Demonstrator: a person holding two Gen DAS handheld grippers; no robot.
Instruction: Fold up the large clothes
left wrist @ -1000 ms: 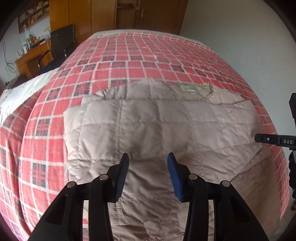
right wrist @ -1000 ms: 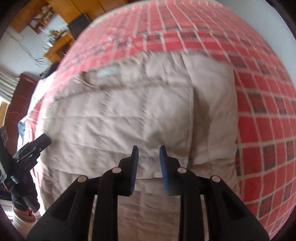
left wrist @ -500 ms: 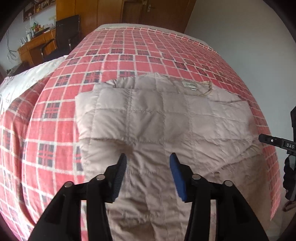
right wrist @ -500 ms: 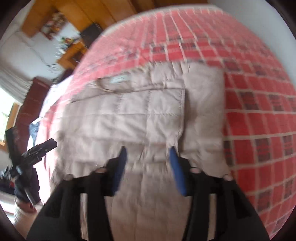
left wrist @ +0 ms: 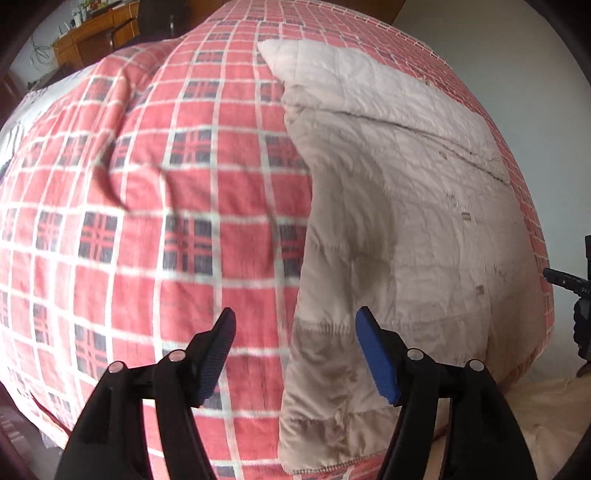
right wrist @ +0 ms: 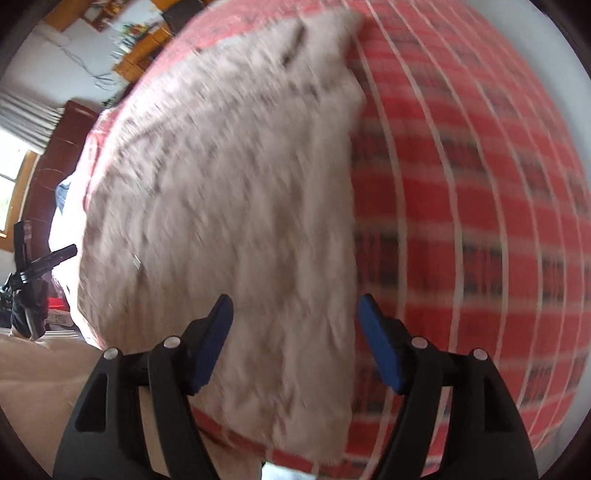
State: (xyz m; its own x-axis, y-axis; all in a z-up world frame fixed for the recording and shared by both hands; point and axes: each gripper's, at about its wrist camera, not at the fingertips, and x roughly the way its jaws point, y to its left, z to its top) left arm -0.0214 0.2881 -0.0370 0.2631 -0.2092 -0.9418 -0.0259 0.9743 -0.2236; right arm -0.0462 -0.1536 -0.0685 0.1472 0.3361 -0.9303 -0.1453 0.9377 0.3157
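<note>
A beige quilted jacket lies flat on a bed with a red plaid cover, its lower hem hanging over the near edge. My left gripper is open, straddling the jacket's left side edge near the hem. In the blurred right wrist view the same jacket fills the left half. My right gripper is open over the jacket's right side edge, with nothing held. The other gripper's tip shows at the far right of the left view, and at the far left of the right view.
Wooden desk and cabinets stand beyond the bed at the upper left. A white wall runs along the bed's right side. A dark wooden piece and a window lie to the left in the right view. The plaid cover has wrinkles.
Both grippers have opened wider and dropped close to the bed's near edge. The left one swung to the jacket's left side edge, the right one to its right side edge.
</note>
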